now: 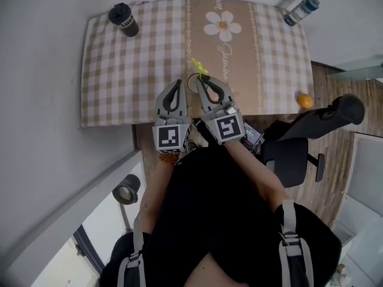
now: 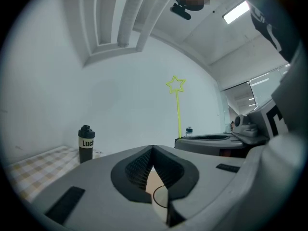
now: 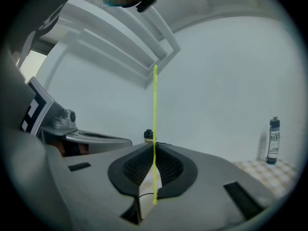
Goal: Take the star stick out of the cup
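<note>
A thin yellow star stick [image 3: 155, 109] stands upright between the closed jaws of my right gripper [image 3: 154, 150]. Its lower end shows just under the pads, over the dark round rim of the cup [image 3: 146, 195]. In the head view the yellow star [image 1: 199, 67] sits just past the right gripper [image 1: 201, 80], near the front middle of the table. My left gripper [image 1: 175, 86] is close beside it on the left, shut with nothing between its pads. From the left gripper view the star [image 2: 176, 84] rises above the right gripper's body [image 2: 211, 142], and the cup rim [image 2: 161, 196] shows below the jaws.
A checked cloth with a tan flower runner covers the table [image 1: 119, 70]. A black bottle [image 1: 124, 19] stands at the far left corner and a clear bottle [image 1: 301, 10] at the far right. An orange [image 1: 306, 101] lies near the right edge. A black office chair [image 1: 311, 136] is at the right.
</note>
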